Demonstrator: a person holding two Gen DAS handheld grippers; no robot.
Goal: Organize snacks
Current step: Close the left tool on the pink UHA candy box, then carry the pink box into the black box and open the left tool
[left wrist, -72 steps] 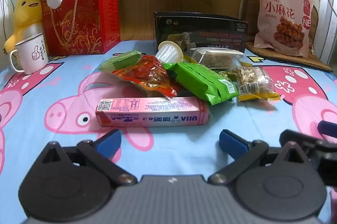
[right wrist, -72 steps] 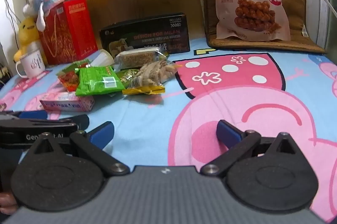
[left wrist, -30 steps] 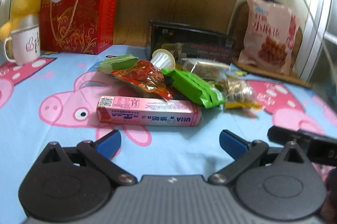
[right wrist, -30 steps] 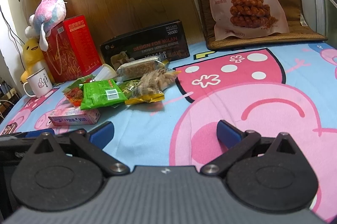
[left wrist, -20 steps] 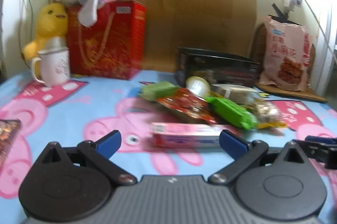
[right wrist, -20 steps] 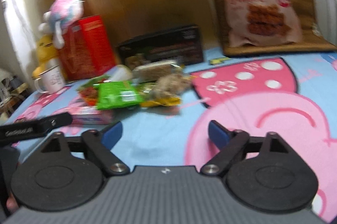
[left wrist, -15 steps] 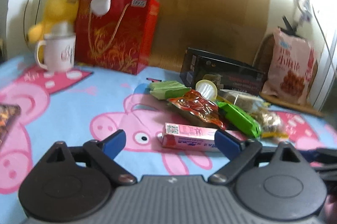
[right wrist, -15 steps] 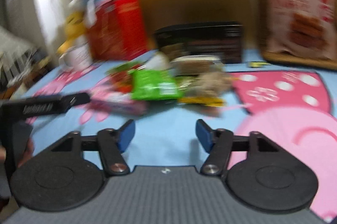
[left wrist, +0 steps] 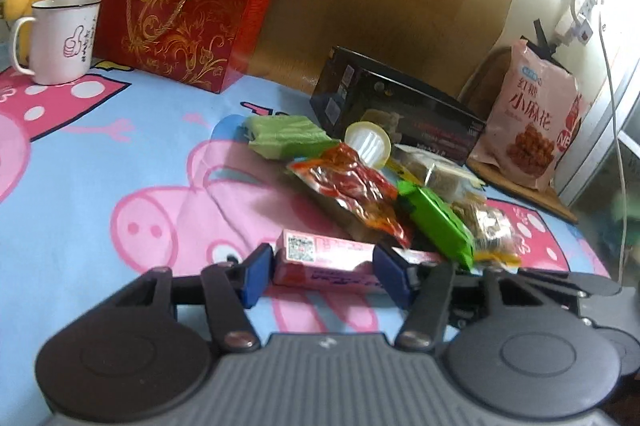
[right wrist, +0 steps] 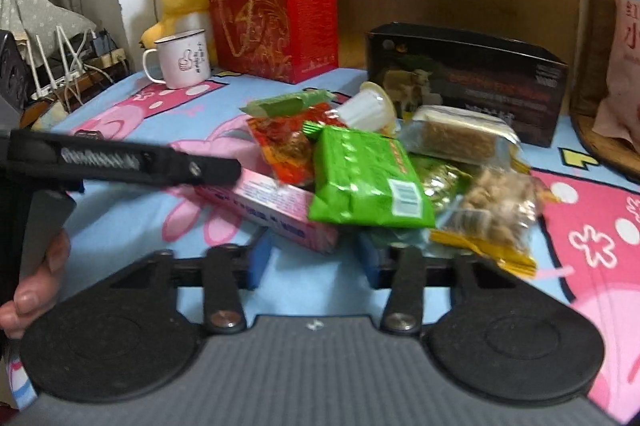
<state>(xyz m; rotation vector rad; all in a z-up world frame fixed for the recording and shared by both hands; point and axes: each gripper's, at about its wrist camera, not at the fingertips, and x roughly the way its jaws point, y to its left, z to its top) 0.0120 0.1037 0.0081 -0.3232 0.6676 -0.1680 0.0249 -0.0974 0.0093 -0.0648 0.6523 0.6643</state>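
Both tools' [left wrist: 320,272] [right wrist: 314,262] jaws closing

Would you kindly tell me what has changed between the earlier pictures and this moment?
Both claws have moved in on the snack pile and their jaws, wide open earlier, are closing. The left claw now straddles the near end of the pink box; the right claw sits by the box's other end, below the green packet. Nothing is lifted yet. The snacks, mug and red box lie as before.

Pink snack bag [left wrist: 532,129]: "小麻花", "NB". Mug [left wrist: 64,39]: thumbs-up sign.
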